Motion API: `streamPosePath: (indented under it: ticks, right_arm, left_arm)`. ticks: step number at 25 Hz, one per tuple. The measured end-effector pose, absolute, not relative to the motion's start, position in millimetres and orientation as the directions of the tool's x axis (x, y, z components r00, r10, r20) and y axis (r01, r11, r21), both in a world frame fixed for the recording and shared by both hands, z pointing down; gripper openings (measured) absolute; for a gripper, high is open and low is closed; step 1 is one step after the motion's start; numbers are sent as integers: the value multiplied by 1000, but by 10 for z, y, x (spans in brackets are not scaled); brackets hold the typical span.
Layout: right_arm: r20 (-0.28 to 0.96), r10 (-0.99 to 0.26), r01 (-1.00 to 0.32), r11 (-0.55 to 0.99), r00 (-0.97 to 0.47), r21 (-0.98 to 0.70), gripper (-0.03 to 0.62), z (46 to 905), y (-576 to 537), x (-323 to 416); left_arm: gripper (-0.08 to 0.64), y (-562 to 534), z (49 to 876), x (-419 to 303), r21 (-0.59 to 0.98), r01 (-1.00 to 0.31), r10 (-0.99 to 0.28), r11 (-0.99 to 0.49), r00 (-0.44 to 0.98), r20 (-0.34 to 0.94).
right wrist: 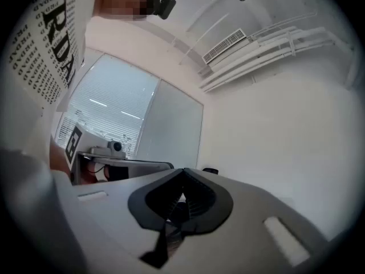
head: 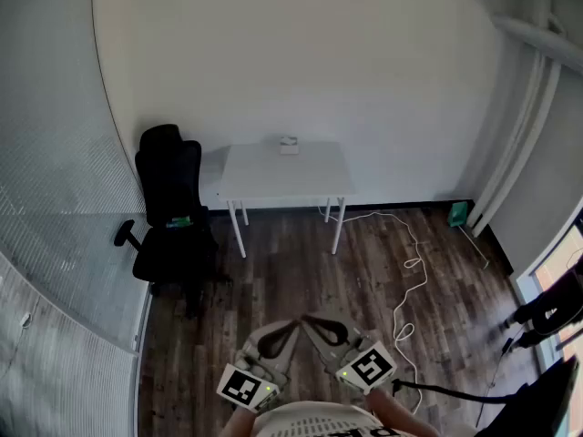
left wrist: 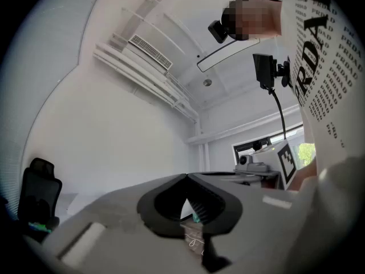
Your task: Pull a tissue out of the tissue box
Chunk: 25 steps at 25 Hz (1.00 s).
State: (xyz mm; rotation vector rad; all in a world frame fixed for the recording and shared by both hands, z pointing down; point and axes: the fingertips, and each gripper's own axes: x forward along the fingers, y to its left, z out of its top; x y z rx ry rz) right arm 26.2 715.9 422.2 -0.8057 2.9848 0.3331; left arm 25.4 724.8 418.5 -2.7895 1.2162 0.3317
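Observation:
The tissue box (head: 289,144) is a small white box at the back edge of a white table (head: 273,176) against the far wall, well away from both grippers. Both are held low and close to the person's body at the bottom of the head view, far short of the table. My left gripper (head: 293,323) and my right gripper (head: 308,318) point inward with their tips nearly crossing. In the left gripper view the left gripper's (left wrist: 187,176) tips meet, with nothing between them. The right gripper's (right wrist: 183,170) tips also meet and hold nothing.
A black office chair (head: 168,212) stands left of the table. A white cable (head: 407,267) snakes over the wood floor on the right, near a green object (head: 458,213) by the wall. A curved glass wall runs down the left side. Black equipment (head: 547,312) stands at the right edge.

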Motion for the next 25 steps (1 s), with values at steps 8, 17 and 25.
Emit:
streamPosePath:
  ticks: [8, 17, 25]
  right_arm:
    - [-95, -490, -499, 850, -867, 171, 8, 4246, 7102, 222]
    - [-89, -484, -492, 856, -871, 157, 8, 4250, 7070, 179]
    - [-67, -494, -498, 856, -867, 138, 8, 4306, 7056, 181]
  left_arm:
    - [-8, 7206, 4248, 208, 3, -729, -713, -685, 669, -210]
    - [-8, 7168, 4192, 160, 18, -735, -719, -678, 658, -224]
    - [-8, 7155, 4290, 154, 4, -733, -723, -680, 669, -174]
